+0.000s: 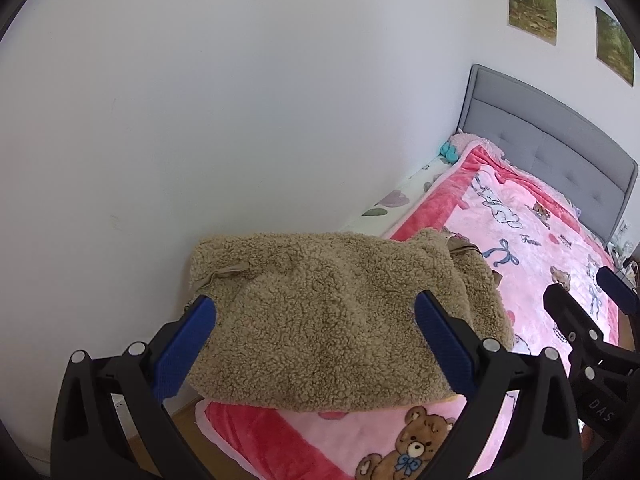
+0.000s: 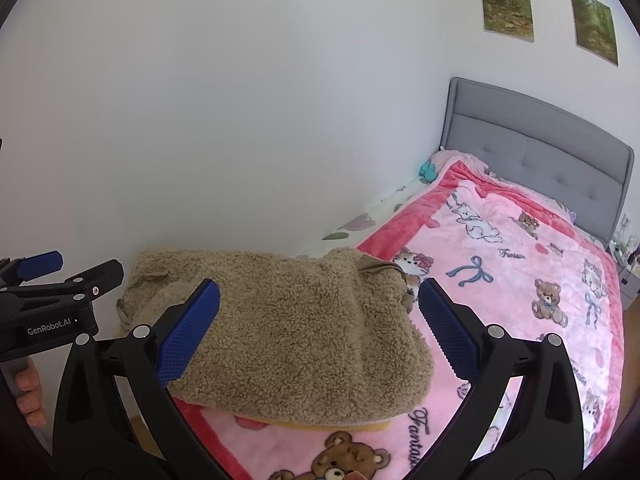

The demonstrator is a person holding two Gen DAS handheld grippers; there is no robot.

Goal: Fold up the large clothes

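Blue-padded fingers of the left gripper (image 1: pixel 316 340) and right gripper (image 2: pixel 320 332) are hanging spread apart, gripping nothing, framing the folded tan fleece garment (image 1: pixel 320 320) lying lower centre on the pink blanket (image 2: pixel 520 280), apparently released after a fold.

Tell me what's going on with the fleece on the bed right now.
The tan fleece garment lies folded into a compact bundle at the foot of the bed, on the pink teddy-bear blanket. A person holds both tools over it: the left gripper and the right gripper are open, fingers spread wide, gripping nothing. A yellowish layer shows beneath the fleece's near edge.
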